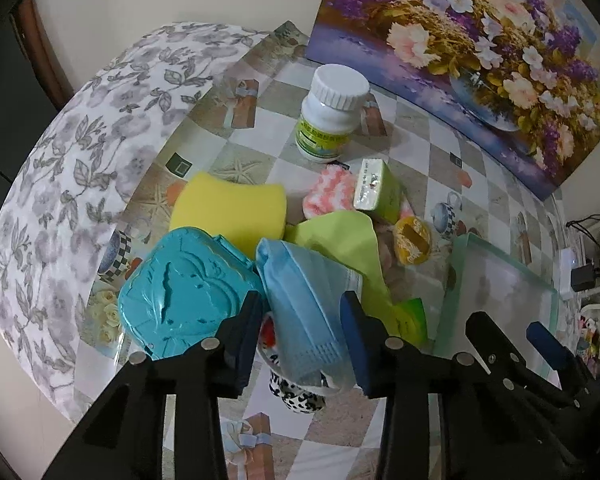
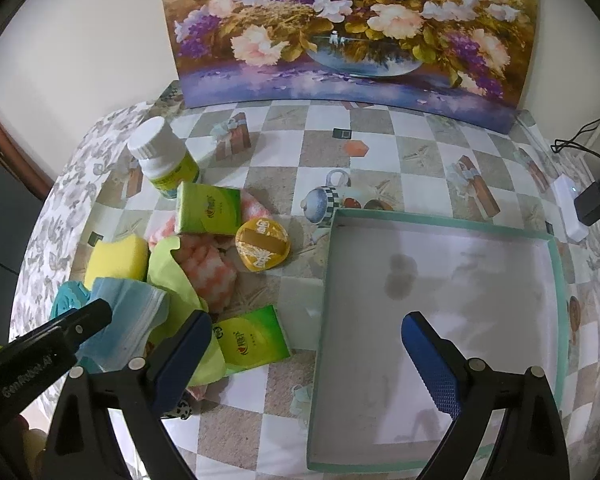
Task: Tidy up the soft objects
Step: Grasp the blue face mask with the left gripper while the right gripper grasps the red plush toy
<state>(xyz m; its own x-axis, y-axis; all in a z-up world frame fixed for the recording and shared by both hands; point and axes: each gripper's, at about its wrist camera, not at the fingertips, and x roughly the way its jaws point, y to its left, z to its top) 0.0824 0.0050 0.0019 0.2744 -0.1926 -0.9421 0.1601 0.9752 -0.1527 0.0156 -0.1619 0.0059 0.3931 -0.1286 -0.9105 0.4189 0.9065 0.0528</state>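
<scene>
On a checkered tabletop, the left gripper closes its fingers on a bagged blue face mask at the near edge of a pile of soft things, just right of a teal case. The right gripper hangs with fingers spread wide and empty, one over the empty tray to the right. A yellow sponge and green cloth lie just beyond the mask.

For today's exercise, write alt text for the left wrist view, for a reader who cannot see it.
The left gripper closes around a bagged pale blue face mask in a pile on a checked tablecloth. Around it lie a teal case, a yellow sponge and a white bottle.
</scene>
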